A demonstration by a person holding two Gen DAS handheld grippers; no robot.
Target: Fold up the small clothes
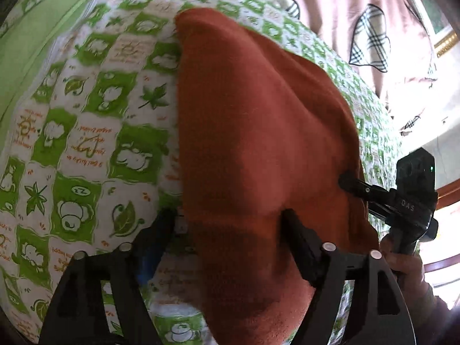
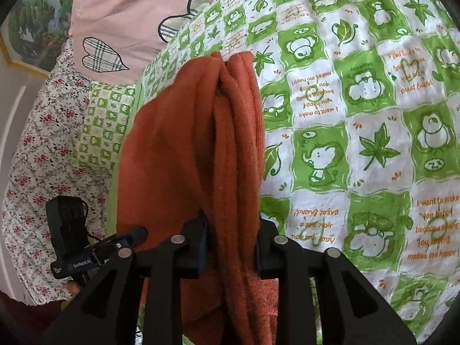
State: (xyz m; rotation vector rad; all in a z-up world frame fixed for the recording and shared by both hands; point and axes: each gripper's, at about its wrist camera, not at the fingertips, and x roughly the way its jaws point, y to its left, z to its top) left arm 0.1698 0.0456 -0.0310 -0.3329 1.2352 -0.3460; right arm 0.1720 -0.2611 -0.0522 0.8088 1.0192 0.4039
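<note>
The right wrist view shows the rust-red cloth (image 2: 201, 143) hanging bunched over the green patterned bed cover (image 2: 359, 143), with the right gripper (image 2: 231, 247) fingers clamped on its folds. The left gripper (image 1: 230, 224) fingers pinch another edge. A weak pinch could drop the cloth in a heap.

Right claw (image 2: 230, 247) pinches bunched rust-orange cloth (image 2: 201, 132) above green-checked bedsheet (image 2: 359, 115).

A rust-orange terry cloth (image 1: 258, 132) (image 2: 201, 149), small and thick, hangs bunched in long vertical folds above the green-and-white patterned bed, its layers gathered together rather than spread flat.
</note>
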